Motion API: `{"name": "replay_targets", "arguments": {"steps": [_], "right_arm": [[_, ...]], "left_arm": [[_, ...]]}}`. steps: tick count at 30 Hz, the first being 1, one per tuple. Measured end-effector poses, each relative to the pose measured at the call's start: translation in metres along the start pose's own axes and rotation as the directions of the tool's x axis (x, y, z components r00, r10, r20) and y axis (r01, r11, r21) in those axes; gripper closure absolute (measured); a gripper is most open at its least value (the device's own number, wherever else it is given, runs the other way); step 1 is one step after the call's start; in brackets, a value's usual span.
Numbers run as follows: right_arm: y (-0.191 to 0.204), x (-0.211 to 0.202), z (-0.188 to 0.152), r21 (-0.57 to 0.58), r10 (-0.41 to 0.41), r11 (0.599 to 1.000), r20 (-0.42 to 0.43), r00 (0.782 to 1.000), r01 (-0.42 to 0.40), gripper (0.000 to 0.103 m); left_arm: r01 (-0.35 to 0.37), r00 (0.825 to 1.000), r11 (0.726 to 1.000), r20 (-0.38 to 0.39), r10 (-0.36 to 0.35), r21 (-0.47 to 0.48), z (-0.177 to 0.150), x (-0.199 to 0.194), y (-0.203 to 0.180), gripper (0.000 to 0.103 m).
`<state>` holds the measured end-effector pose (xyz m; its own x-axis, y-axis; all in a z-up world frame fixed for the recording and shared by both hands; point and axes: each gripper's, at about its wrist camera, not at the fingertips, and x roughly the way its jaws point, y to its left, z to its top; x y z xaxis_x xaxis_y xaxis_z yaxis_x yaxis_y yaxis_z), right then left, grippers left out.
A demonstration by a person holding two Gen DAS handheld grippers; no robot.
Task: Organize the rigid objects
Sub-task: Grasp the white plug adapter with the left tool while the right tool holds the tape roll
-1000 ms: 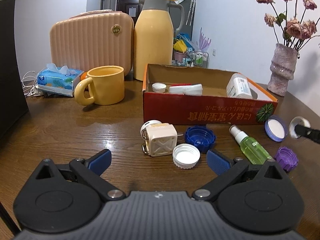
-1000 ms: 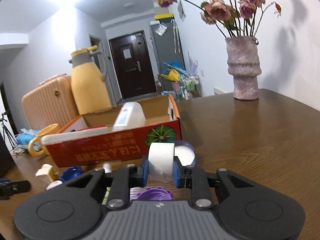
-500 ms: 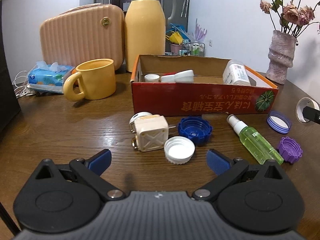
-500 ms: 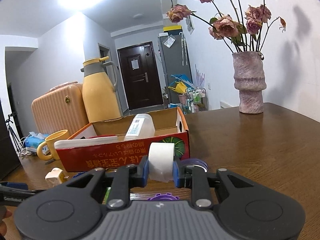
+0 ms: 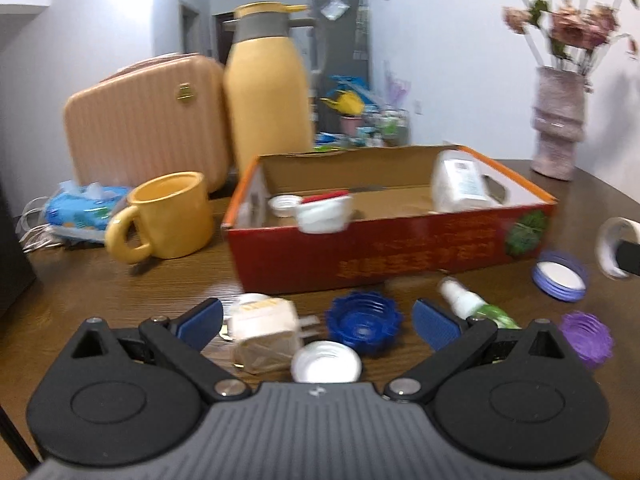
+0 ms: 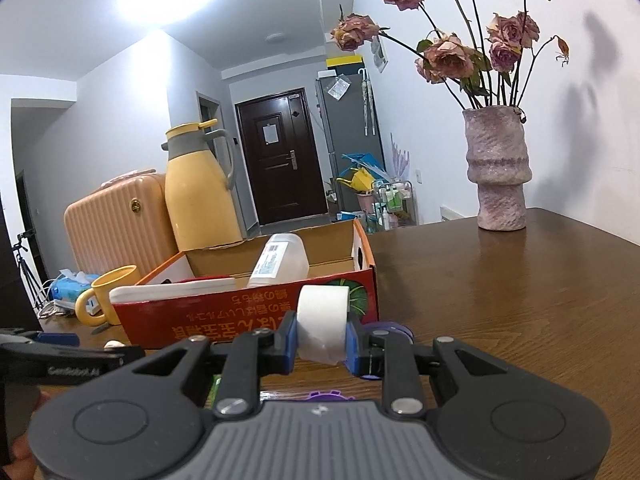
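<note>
Right wrist view: the right tongs [image 6: 321,338] are clamped on a white tape roll [image 6: 322,322], its axis level across the pads, before the red box [image 6: 256,322]. Left tongs [image 5: 316,320] stand apart over the white cap [image 5: 326,366] on the bench [image 5: 120,292].

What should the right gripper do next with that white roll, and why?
Probably carry it forward over the red box and release. The right gripper is shut on the white roll, held above the table just short of the box's front wall.

The left gripper [image 5: 316,318] is now closer to the charger [image 5: 264,334] and blue cap [image 5: 363,322]; the right gripper [image 6: 321,338] lifts its white roll [image 6: 322,322] against the red box [image 6: 248,320].
</note>
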<state>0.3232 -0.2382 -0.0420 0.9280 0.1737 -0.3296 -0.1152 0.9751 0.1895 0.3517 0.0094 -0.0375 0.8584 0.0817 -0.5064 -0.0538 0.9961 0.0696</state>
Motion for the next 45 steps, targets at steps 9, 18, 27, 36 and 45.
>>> {"name": "replay_targets", "arguments": {"steps": [9,18,27,36,45], "right_arm": [[0.002,-0.001,0.0,-0.007,0.009,1.0,0.005,1.0,-0.009,0.08],[0.001,-0.001,-0.001,-0.009,0.005,1.0,0.004,1.0,-0.005,0.08],[0.001,0.001,-0.001,-0.011,0.003,1.0,0.004,1.0,-0.003,0.08],[0.001,0.001,-0.001,-0.01,0.004,1.0,0.004,1.0,-0.004,0.08],[0.001,0.001,-0.002,-0.013,0.006,1.0,0.006,1.0,-0.006,0.08]], "left_arm": [[-0.097,0.992,0.99,-0.096,0.087,-0.102,0.002,0.027,0.027,0.0],[-0.099,0.982,0.985,-0.172,0.074,-0.142,0.0,0.048,0.035,0.013],[-0.052,0.983,0.983,-0.184,0.02,-0.174,-0.004,0.05,0.04,0.052],[-0.048,0.983,0.984,-0.182,0.016,-0.171,-0.005,0.046,0.041,0.053],[-0.041,0.989,0.984,-0.15,0.015,-0.176,-0.005,0.033,0.045,0.053]]}}
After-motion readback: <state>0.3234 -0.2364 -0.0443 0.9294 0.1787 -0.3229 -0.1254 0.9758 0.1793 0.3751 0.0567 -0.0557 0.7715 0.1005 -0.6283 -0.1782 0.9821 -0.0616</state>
